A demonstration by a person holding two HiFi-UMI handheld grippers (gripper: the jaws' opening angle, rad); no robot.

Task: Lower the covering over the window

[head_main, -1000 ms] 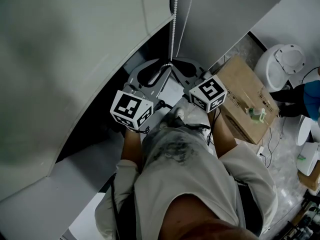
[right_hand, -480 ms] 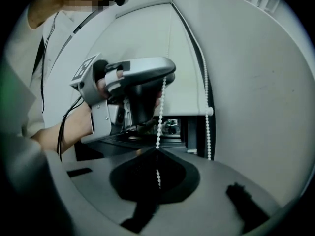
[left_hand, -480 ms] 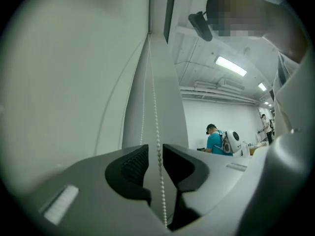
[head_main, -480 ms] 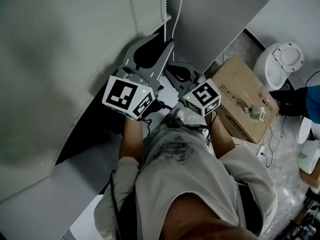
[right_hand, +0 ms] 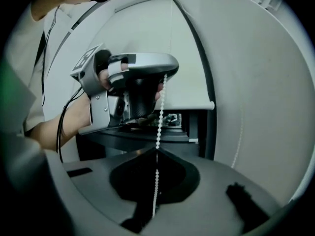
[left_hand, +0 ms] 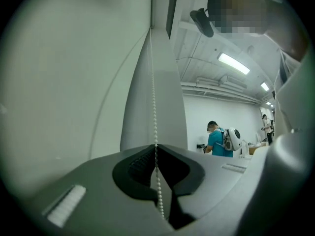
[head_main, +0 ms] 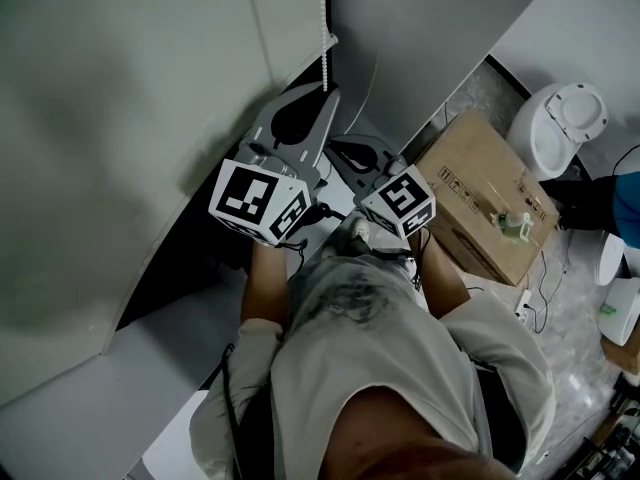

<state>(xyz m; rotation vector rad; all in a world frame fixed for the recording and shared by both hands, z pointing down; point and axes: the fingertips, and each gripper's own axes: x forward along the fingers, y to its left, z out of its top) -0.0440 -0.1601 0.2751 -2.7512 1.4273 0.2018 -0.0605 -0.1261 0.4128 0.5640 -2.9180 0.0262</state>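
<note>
A white bead chain hangs down beside the pale roller blind, whose bottom bar sits partway down the window. My left gripper is the upper one; its jaws have just been closing and now meet on the chain, which runs between the tips. My right gripper sits just below it, and its jaws also meet on the chain. In the right gripper view the left gripper hangs directly above on the same strand. A second strand hangs loose to the right.
A cardboard box and a white round lidded bin stand on the floor to the right. A dark window sill lies behind the chain. A person in a teal shirt stands far across the room.
The left gripper rose up the chain past the right one, then its open jaws shut on the chain. The right gripper shifted slightly down and left, still on the chain.
</note>
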